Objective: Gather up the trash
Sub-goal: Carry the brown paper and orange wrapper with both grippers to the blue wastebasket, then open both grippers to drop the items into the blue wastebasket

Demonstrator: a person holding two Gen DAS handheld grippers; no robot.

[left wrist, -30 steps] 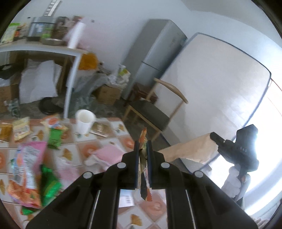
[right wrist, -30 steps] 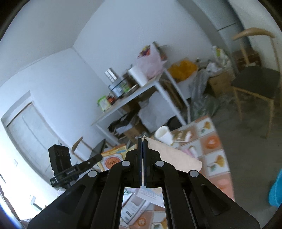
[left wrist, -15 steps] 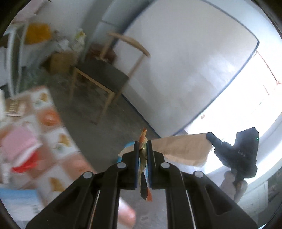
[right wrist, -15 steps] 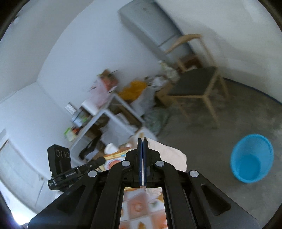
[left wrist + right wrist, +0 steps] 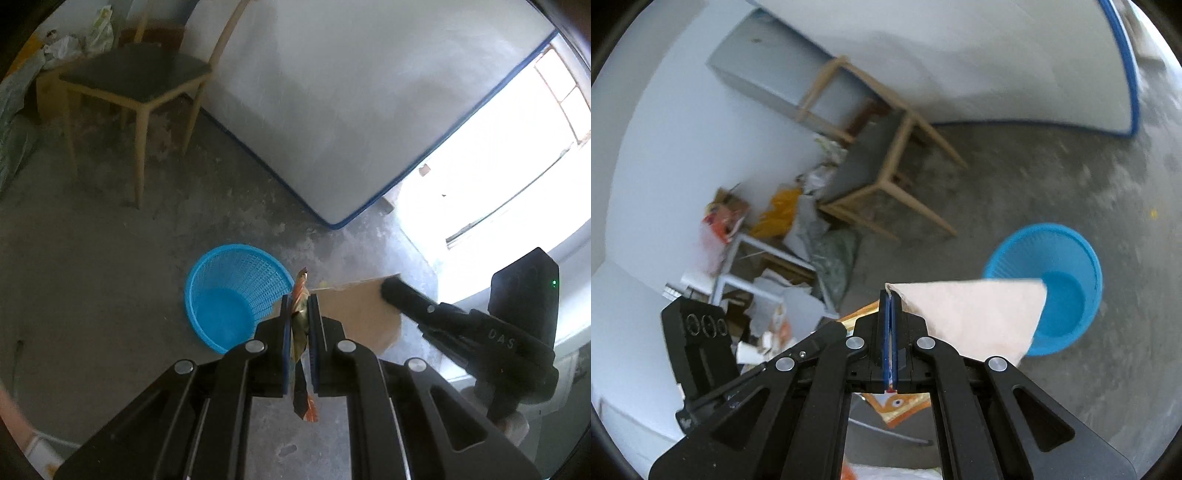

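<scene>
My left gripper (image 5: pixel 298 306) is shut on a crumpled orange and gold wrapper (image 5: pixel 300 317) that sticks up above and hangs below the fingers. It is held just right of a blue mesh waste basket (image 5: pixel 229 295) on the floor. My right gripper (image 5: pixel 889 299) is shut on the corner of a flat brown paper bag (image 5: pixel 975 317), which spreads to the right and overlaps the basket (image 5: pixel 1067 280) in view. In the left wrist view the right gripper (image 5: pixel 391 291) holds that bag (image 5: pixel 354 314) beside my left fingers.
A wooden chair with a dark seat (image 5: pixel 136 70) stands on the concrete floor beyond the basket. A white mattress with blue trim (image 5: pixel 332 92) leans against the wall. A cluttered white table (image 5: pixel 746 266) and bags lie at the left in the right wrist view.
Both grippers have swung away from the patterned table toward the floor. The blue basket has come into the left view and grown closer in the right. Both grips are unchanged.
</scene>
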